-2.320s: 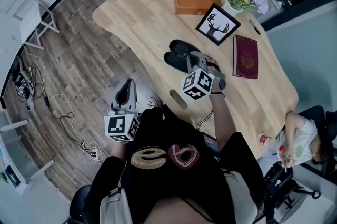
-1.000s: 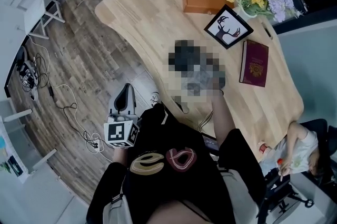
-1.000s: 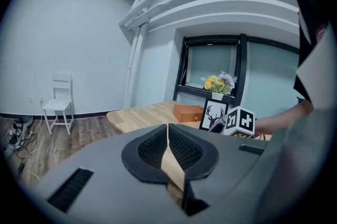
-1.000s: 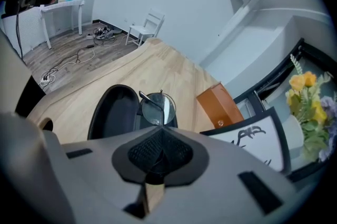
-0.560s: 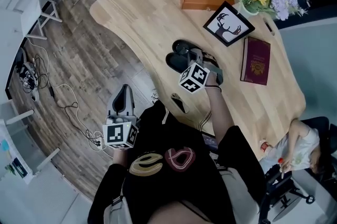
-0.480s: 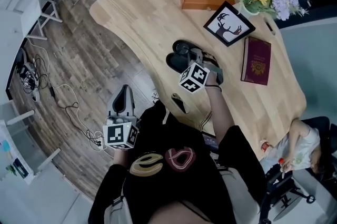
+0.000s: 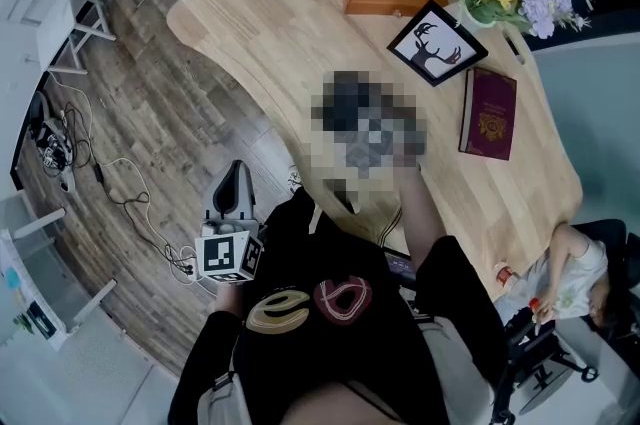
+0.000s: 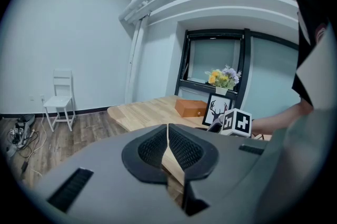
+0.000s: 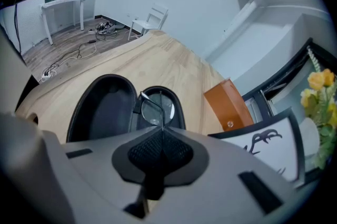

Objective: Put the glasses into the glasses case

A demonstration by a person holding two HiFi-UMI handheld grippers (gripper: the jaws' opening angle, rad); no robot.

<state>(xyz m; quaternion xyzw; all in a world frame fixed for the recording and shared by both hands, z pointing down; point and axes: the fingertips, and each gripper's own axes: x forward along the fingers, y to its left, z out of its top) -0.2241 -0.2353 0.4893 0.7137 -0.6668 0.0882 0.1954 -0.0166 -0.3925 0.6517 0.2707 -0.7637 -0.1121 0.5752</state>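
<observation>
Right gripper [image 9: 159,132] is clamped on the glasses [image 9: 152,108]. A thin wire part of the frame runs between its closed pads, and one round lens hangs just ahead of the tips. Below and beyond the tips the open black case [image 9: 102,107] lies on the table [image 9: 174,59]. The lens is over the case's right half, and the left half sits off to the gripper's left. Whether the lens touches the lining I cannot tell. Farther ahead and to the right stand a box [image 9: 226,107] and a picture [image 9: 274,146]. Left gripper [image 8: 167,130] is well back from the case, off the table's edge, its jaws together with nothing between them.
</observation>
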